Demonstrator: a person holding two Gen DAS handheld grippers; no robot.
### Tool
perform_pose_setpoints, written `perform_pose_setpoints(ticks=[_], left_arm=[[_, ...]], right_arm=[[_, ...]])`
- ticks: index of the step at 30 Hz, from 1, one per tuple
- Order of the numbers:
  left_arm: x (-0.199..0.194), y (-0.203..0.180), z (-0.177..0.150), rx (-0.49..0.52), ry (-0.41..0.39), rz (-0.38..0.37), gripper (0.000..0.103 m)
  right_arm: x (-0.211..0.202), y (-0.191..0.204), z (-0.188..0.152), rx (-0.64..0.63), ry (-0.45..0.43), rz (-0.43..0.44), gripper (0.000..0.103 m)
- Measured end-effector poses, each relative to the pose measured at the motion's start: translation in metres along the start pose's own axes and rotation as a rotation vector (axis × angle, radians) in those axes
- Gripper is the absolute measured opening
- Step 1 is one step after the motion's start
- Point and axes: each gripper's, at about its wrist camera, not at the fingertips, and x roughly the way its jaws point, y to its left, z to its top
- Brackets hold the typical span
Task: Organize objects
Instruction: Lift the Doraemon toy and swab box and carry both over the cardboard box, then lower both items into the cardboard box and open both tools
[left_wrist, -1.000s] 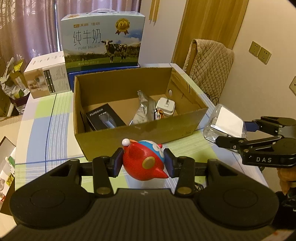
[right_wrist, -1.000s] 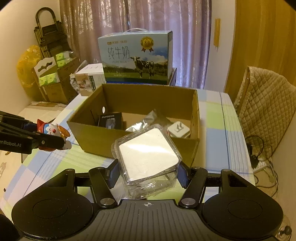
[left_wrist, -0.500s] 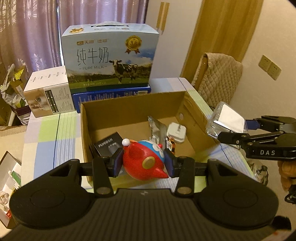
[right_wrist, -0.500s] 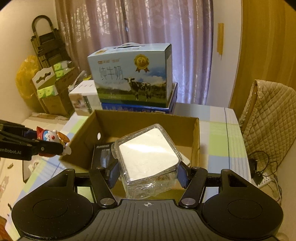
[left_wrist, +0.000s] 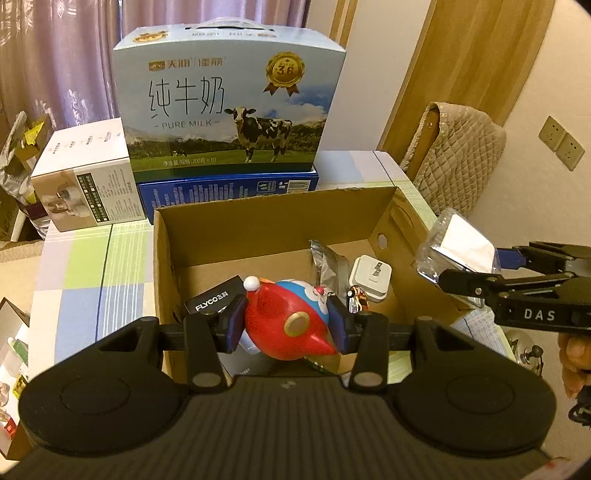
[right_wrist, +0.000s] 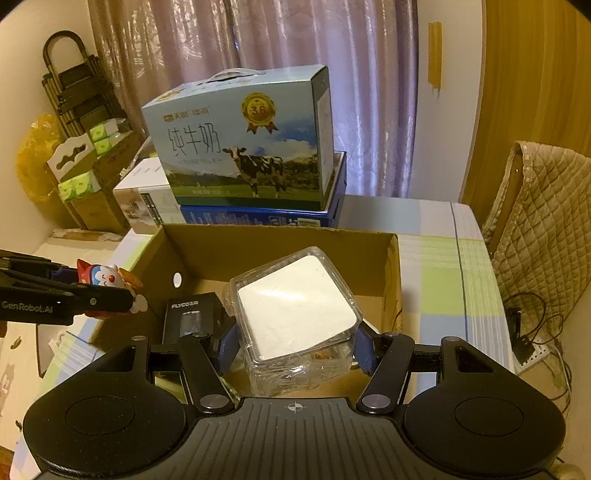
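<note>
**Inspector:** Report both tools and their loads.

**Assessor:** The left gripper (left_wrist: 287, 328) is clamped on the red and blue toy figure (left_wrist: 286, 323), pads pressed to its two flanks, in the lower centre of the left wrist view. The right gripper (right_wrist: 295, 343) is closed on the clear plastic tub (right_wrist: 295, 314), centre of the right wrist view. Both loads hang over the open cardboard box (left_wrist: 162, 266); neither appears to touch its floor.

**Inspector:** What lies inside the box?

**Assessor:** A black carton (left_wrist: 212, 304) at lower left, a crumpled silver pouch (left_wrist: 327, 264) in the middle, a white plug adapter (left_wrist: 371, 275) to its right.

**Inspector:** Condition of the loads?

**Assessor:** The figure is glossy and rounded, with a white bobble at its upper left and a gold disc facing the camera. The tub is transparent with a white lid, tilted, and its thin walls look flexible.

**Inspector:** Recommendation for the placement?

**Assessor:** In my judgement, lower the figure into bare cardboard above the black carton, in the left of the box, and release only once it is seated; a rounded body may roll. Bring the tub down level on the right of the box, clear of the adapter, with no added squeeze. Keep the two tools apart on descent, one at a time if needed.
</note>
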Motion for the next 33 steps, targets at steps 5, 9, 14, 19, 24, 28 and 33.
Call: perform_pose_setpoints(ticks=[5, 9, 14, 19, 24, 28, 33], left_arm=[[0.011, 0.003, 0.004, -0.029, -0.029, 0.017, 0.051], [0.013, 0.002, 0.003, -0.023, -0.026, 0.020, 0.051], [0.011, 0.004, -0.001, -0.010, -0.017, 0.030, 0.051], [0.008, 0.005, -0.001, -0.007, -0.018, 0.035, 0.052], [0.006, 0.007, -0.002, -0.008, -0.017, 0.038, 0.052], [0.005, 0.008, -0.004, -0.005, -0.017, 0.041, 0.054], [0.005, 0.008, -0.009, -0.002, -0.013, 0.045, 0.059]], right_arm=[[0.007, -0.005, -0.002, 0.015, 0.010, 0.003, 0.059], [0.011, -0.008, -0.006, 0.021, 0.017, 0.006, 0.059], [0.013, -0.011, -0.008, 0.026, 0.026, 0.003, 0.059], [0.011, -0.011, -0.008, 0.027, 0.025, -0.001, 0.059], [0.010, -0.011, -0.005, 0.022, 0.021, -0.002, 0.059], [0.012, -0.013, -0.004, 0.042, 0.018, 0.012, 0.059], [0.018, -0.016, -0.004, 0.057, 0.001, 0.044, 0.073]])
